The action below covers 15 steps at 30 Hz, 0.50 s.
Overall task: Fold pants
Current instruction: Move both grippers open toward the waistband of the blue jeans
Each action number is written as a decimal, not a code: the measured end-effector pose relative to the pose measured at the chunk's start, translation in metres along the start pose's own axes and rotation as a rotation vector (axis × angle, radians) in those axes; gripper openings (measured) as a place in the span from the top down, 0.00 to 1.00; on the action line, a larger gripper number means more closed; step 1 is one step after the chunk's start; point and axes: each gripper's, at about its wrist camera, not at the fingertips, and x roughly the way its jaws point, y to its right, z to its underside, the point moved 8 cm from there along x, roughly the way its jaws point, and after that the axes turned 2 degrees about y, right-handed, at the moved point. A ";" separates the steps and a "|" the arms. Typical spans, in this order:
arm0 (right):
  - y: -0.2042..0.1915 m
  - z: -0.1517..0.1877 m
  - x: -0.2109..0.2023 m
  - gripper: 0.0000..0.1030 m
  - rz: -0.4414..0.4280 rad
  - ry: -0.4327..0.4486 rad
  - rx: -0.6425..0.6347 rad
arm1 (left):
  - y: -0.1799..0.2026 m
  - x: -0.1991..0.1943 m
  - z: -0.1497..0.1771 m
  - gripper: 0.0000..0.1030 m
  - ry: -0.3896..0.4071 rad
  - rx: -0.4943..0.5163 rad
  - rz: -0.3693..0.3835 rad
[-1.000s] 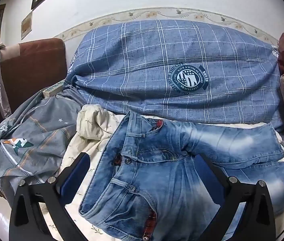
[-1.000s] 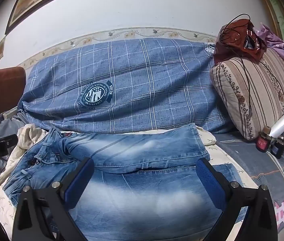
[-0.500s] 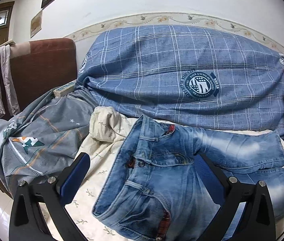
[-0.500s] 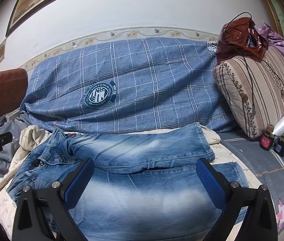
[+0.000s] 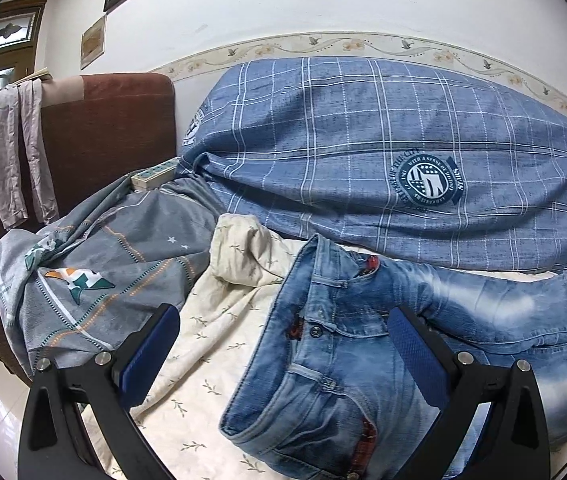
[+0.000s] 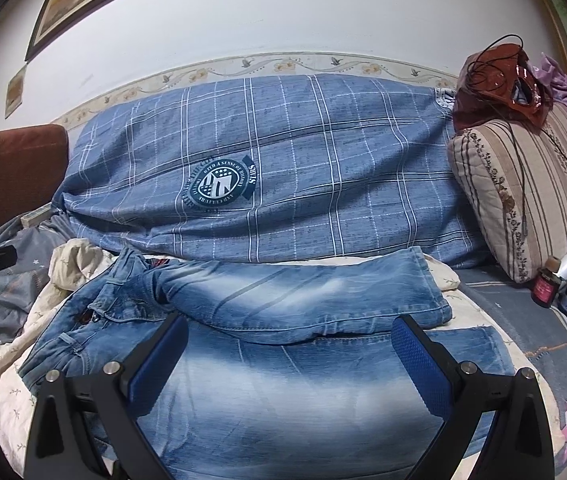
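Left wrist view: left gripper (image 5: 283, 354) with blue-padded fingers (image 5: 149, 356) spread wide, empty, above the waistband end of the jeans (image 5: 363, 364). Jeans laid flat on a cream leaf-print sheet (image 5: 211, 344), waist open toward the camera, metal button visible at the fly, red lining showing inside the waistband; one leg doubled back over the other, hem just in front of the blue plaid quilt (image 5: 363, 152). Quilt bundled against the wall behind the jeans, round dark crest printed on it. Grey patterned blanket (image 5: 95, 272) heaped beside the jeans on the waistband side, touching the cream sheet; power strip (image 5: 153, 174) at the blanket's far edge, next to the quilt. Brown upholstered headboard (image 5: 95, 128) beyond the blanket, a grey cloth (image 5: 19, 152) hung over its top. Right wrist view: right gripper (image 6: 289, 352) likewise wide apart and holding nothing, above the lower leg of the jeans (image 6: 303, 392), both pads clear of the denim as far as can be told. Folded-over upper leg across the jeans from waistband to hem, directly in front of the quilt (image 6: 303, 160). Striped floral pillow (image 6: 523, 184) at the hem end of the jeans, a reddish-brown bag (image 6: 495, 80) and black cord on top of it; small dark bottles (image 6: 547, 288) at the pillow's foot.
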 end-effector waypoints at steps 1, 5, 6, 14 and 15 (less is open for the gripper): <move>-0.001 0.000 0.000 0.00 -0.001 -0.002 0.001 | -0.002 0.000 0.000 0.00 0.000 -0.003 -0.002; -0.002 0.000 0.000 0.00 0.001 0.007 -0.008 | -0.009 0.000 -0.001 0.00 0.006 -0.011 -0.015; -0.002 0.001 0.000 0.00 -0.001 0.000 -0.002 | -0.010 0.000 -0.002 0.00 0.007 -0.012 -0.018; -0.002 -0.001 0.000 0.00 -0.007 0.004 -0.001 | -0.018 0.000 -0.003 0.00 0.014 -0.016 -0.036; -0.003 -0.001 0.000 0.00 -0.008 0.005 -0.002 | -0.019 0.000 -0.003 0.00 0.015 -0.016 -0.038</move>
